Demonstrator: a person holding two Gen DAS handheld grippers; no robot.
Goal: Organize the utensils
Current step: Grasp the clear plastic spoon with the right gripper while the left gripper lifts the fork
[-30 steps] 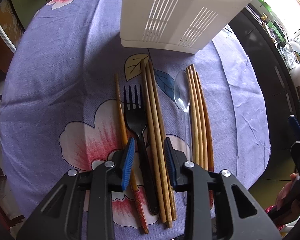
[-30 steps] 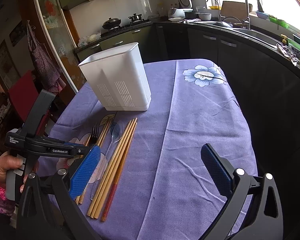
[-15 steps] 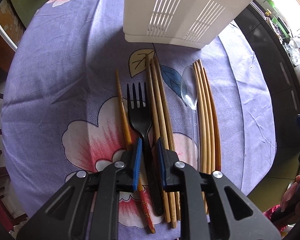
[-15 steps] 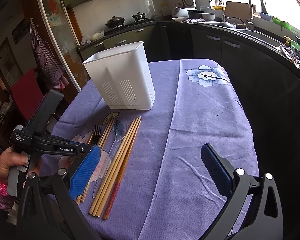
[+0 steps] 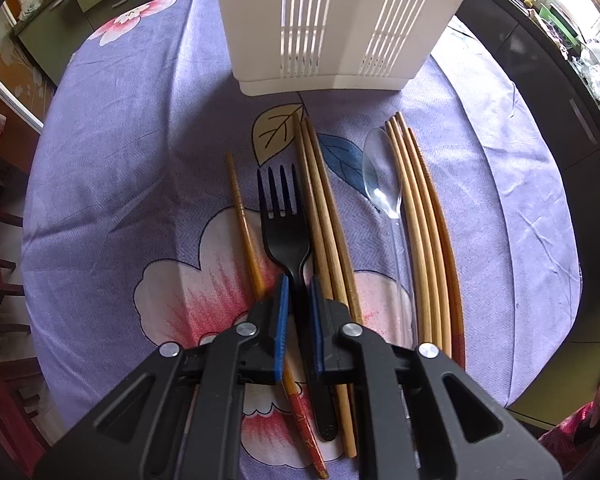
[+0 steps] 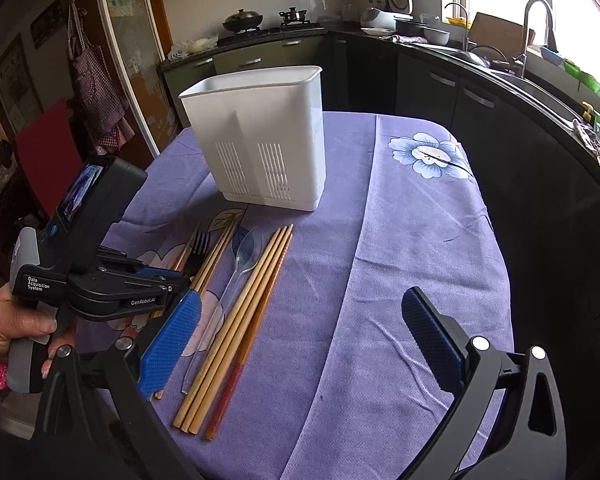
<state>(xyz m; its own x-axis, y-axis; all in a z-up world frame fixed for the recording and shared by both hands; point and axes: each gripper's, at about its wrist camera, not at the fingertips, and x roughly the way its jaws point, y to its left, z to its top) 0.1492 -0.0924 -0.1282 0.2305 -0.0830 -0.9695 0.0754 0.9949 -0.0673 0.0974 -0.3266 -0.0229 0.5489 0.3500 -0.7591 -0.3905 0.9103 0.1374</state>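
Utensils, laid in a row on a purple flowered tablecloth [image 5: 112, 152], handles toward the near edge. Black plastic fork [image 5: 281, 216]: flat on the cloth, tines pointing toward the holder, handle running between the two blue pads [image 5: 282, 320] of the left gripper [image 5: 299, 280]. Pads drawn close either side of the handle; whether they press it cannot be told. Single reddish-tipped chopstick [image 5: 244, 220]: just left of the fork. Pair of brown chopsticks [image 5: 320, 208]: just right of the fork, touching each other. Clear plastic spoon [image 5: 382, 184]: bowl toward the holder, between the brown pair and the outer bundle. Bundle of four chopsticks [image 5: 424, 232]: farthest right, lying side by side, one darker with a red end.

White slotted holder [image 6: 260, 140]: upright, beyond the utensil tips, open top with nothing showing inside, apart from all the utensils.

Left gripper, seen from the right wrist view [image 6: 180, 280]: held low and nearly level over the fork handle, fingers pointing toward the holder, gripped by a left hand [image 6: 8, 324] in a pink sleeve.

Right gripper [image 6: 300, 332]: jaws spread wide, holding nothing, raised above the near right part of the cloth, well apart from the utensils.

Surroundings: dark kitchen cabinets [image 6: 440, 88], a sink tap [image 6: 536, 16], a stove with a pot [image 6: 242, 20].
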